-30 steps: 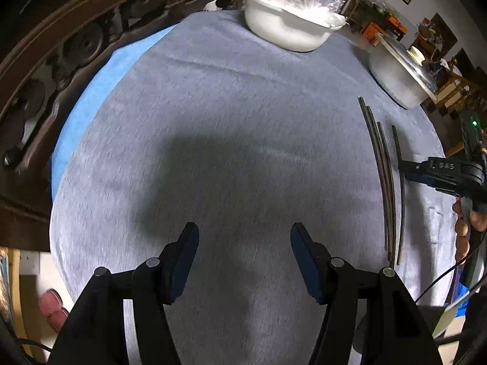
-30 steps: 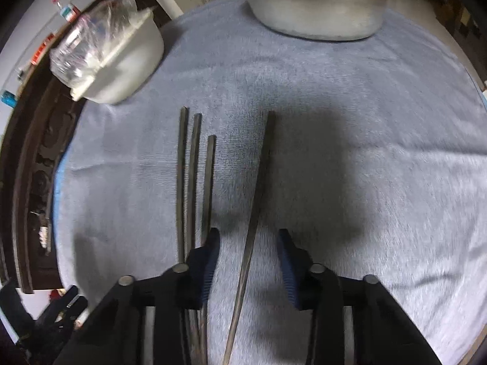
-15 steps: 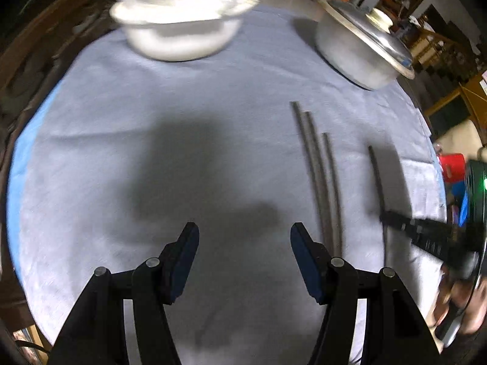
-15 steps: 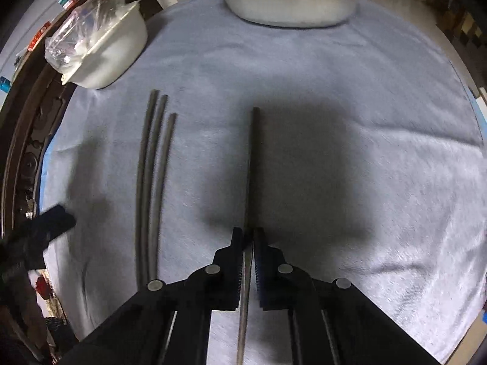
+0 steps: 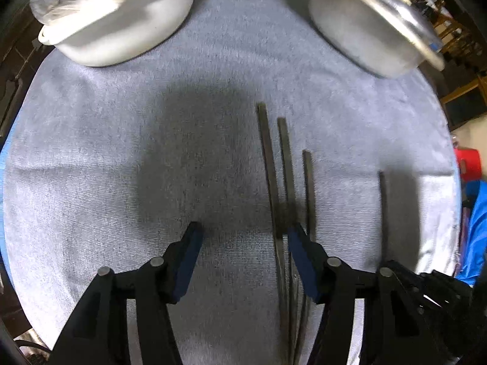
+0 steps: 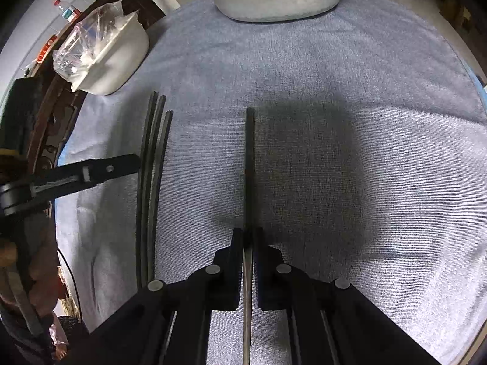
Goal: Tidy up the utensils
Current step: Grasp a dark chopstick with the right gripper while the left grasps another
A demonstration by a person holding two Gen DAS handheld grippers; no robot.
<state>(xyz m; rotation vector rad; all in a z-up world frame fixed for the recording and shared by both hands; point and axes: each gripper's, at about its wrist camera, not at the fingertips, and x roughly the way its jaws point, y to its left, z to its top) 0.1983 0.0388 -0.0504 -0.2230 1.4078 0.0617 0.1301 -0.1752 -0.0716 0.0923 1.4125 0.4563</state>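
Several dark chopsticks lie on a grey cloth. My right gripper (image 6: 250, 237) is shut on a single chopstick (image 6: 249, 164) that points away from me; it also shows in the left wrist view (image 5: 382, 200). Three chopsticks (image 6: 150, 164) lie side by side to its left. In the left wrist view these three (image 5: 281, 176) run under my right finger (image 5: 299, 243). My left gripper (image 5: 243, 237) is open and empty just above the cloth, with the leftmost chopstick just inside its right finger. Its black finger (image 6: 100, 170) shows in the right wrist view beside the three.
A white bowl with a plastic bag (image 5: 121, 21) stands at the far left of the cloth (image 5: 152, 152). A metal basin (image 5: 374, 27) stands at the far right. A dark carved wooden edge (image 6: 45, 121) borders the left side. The cloth ends at the right (image 5: 456, 213).
My left gripper has swung right and forward to the three chopsticks. My right gripper has closed on the single chopstick.
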